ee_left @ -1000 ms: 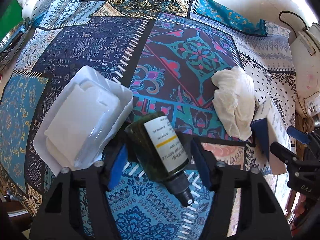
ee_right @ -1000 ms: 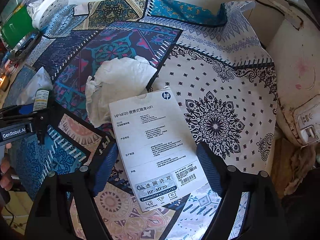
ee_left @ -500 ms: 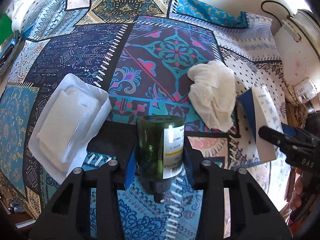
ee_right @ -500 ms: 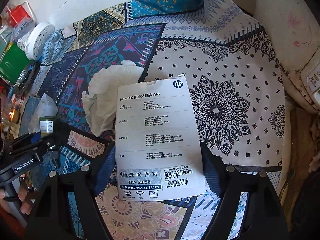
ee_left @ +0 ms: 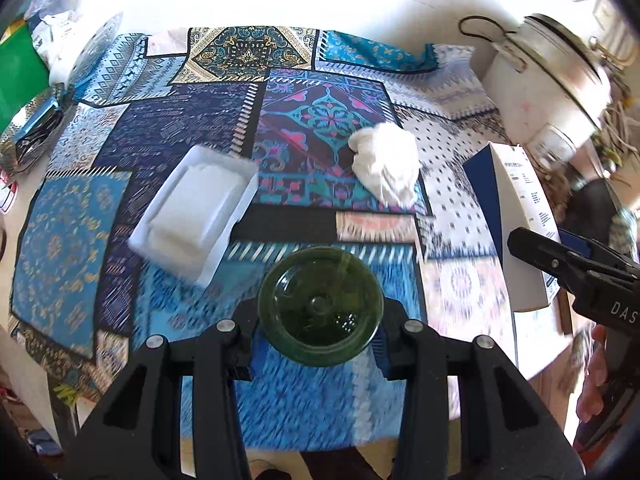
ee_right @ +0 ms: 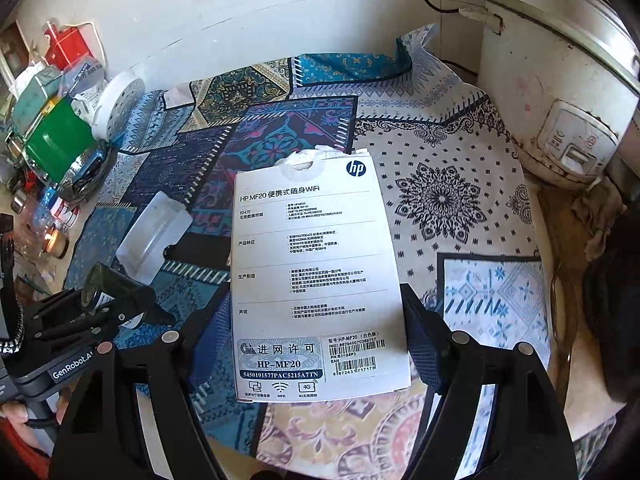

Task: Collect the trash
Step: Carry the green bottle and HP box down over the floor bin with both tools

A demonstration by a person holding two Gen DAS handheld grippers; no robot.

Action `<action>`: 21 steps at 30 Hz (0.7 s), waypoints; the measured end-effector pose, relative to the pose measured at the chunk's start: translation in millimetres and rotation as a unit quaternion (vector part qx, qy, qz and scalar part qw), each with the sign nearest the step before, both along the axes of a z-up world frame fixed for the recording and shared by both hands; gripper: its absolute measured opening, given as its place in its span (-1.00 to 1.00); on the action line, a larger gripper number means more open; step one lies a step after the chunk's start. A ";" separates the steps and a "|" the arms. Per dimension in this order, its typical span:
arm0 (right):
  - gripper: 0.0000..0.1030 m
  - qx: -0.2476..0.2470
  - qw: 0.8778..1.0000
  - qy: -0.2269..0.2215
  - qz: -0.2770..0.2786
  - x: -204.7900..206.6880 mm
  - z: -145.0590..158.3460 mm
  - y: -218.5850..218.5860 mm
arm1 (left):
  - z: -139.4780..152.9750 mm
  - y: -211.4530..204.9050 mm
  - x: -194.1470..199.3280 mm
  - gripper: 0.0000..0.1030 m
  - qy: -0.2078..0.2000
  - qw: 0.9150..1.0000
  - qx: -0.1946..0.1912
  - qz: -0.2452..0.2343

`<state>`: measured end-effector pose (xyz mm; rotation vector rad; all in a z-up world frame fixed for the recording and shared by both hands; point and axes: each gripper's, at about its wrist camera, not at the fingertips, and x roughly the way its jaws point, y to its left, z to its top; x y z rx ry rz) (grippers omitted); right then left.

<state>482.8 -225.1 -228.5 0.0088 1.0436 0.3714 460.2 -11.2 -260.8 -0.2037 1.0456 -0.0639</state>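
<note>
Showing both claws loaded and raised off the patterned table (ee_left: 72, 216): the left claw (ee_left: 320, 344), whose jaws closed in over the last second, is now clamped on the green glass bottle (ee_left: 319, 307), base toward the lens at lower centre; the right claw (ee_right: 316, 344) clamps the white HP box (ee_right: 316, 276). A second ago both items lay flat. The crumpled tissue (ee_left: 386, 168) and white plastic tray (ee_left: 196, 210) remain uncollected.
</note>
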 end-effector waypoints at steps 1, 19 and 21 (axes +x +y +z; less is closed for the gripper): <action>0.48 0.002 1.000 -0.001 -0.005 -8.9 0.4 3.4 | -0.4 3.8 -9.2 -0.20 0.000 1.000 -0.003 -0.007; 0.48 0.032 0.996 0.048 -0.070 -186.7 -50.1 47.1 | -30.0 41.5 -142.5 -0.21 -0.006 0.996 0.026 -0.080; 0.48 0.028 0.996 0.063 -0.064 -197.4 -61.0 49.3 | -39.4 42.9 -156.9 -0.21 0.005 0.997 0.023 -0.080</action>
